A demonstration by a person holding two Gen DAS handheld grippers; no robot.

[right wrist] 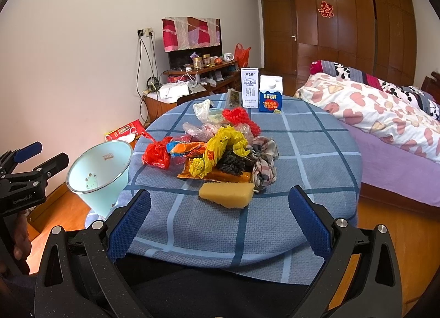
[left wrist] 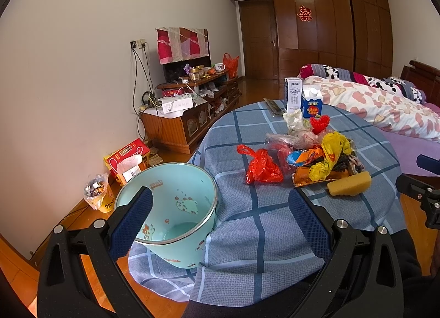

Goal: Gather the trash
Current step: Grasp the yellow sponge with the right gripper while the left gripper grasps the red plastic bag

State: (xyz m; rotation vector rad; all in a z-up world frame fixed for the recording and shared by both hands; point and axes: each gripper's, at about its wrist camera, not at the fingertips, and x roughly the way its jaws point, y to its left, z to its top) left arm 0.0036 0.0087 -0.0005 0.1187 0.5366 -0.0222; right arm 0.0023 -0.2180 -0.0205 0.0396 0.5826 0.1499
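Note:
A pile of trash lies on the round table with the blue checked cloth (right wrist: 316,153): a red plastic bag (right wrist: 156,154), an orange wrapper (right wrist: 187,150), a yellow plastic bag (right wrist: 220,150), clear bags (right wrist: 202,109) and a plaid rag (right wrist: 264,161). A yellow sponge (right wrist: 227,194) rests nearest the front edge. A pale teal bin (left wrist: 170,208) stands beside the table's left edge, empty inside. My left gripper (left wrist: 220,221) is open, its left finger over the bin's rim. My right gripper (right wrist: 220,221) is open, just short of the sponge.
Two milk cartons (right wrist: 261,92) stand at the table's far side. A bed (right wrist: 385,114) runs along the right. A wooden TV cabinet (left wrist: 192,114) with clutter lines the left wall; a red box (left wrist: 126,157) and a yellow cup (left wrist: 99,194) sit on the floor.

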